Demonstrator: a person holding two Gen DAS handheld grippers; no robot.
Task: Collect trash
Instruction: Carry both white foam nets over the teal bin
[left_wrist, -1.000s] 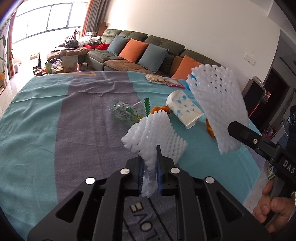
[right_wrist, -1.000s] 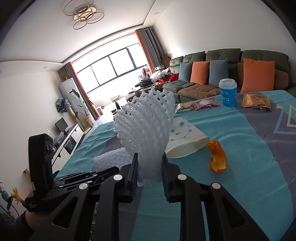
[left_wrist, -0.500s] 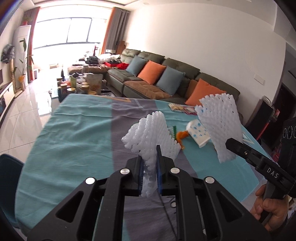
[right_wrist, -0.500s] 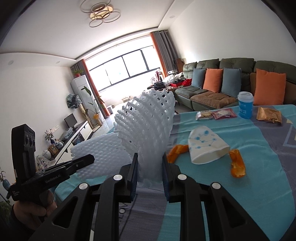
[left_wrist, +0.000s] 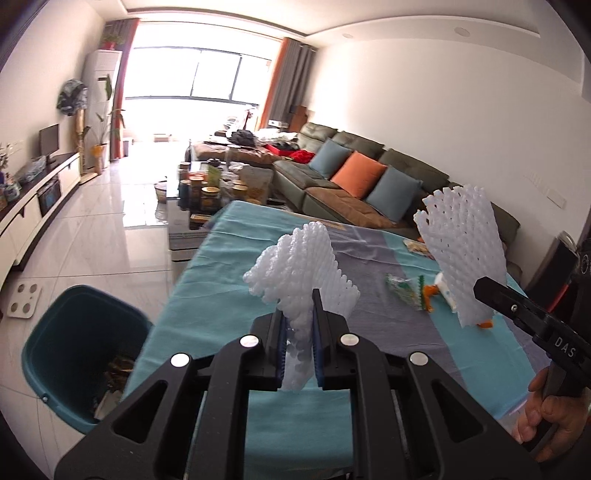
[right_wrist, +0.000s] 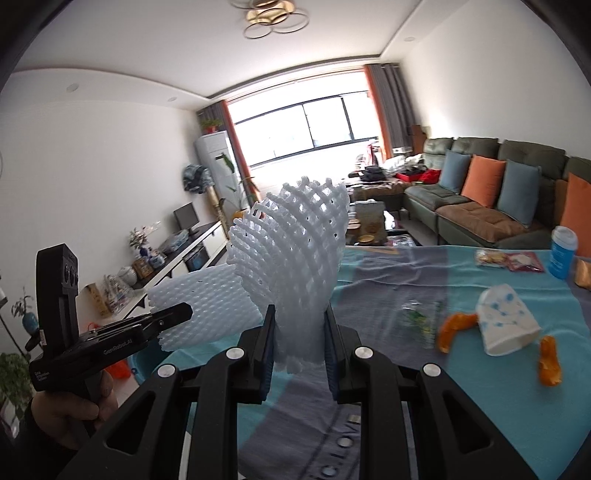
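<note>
While lifted above the teal tablecloth (left_wrist: 229, 266): left gripper (left_wrist: 298, 339) clamped on crumpled foam net (left_wrist: 303, 266), right gripper (right_wrist: 298, 350) clamped on open-mesh foam net (right_wrist: 295, 243), teal bin (left_wrist: 77, 354) down left.

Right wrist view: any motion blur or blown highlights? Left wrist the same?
Right wrist view: the clear wrapper and orange peel on the table smear, the window is clipped white, the foam net stays sharp. Left wrist view: crisp; window blown out, floor glare, fisheye bending.
</note>
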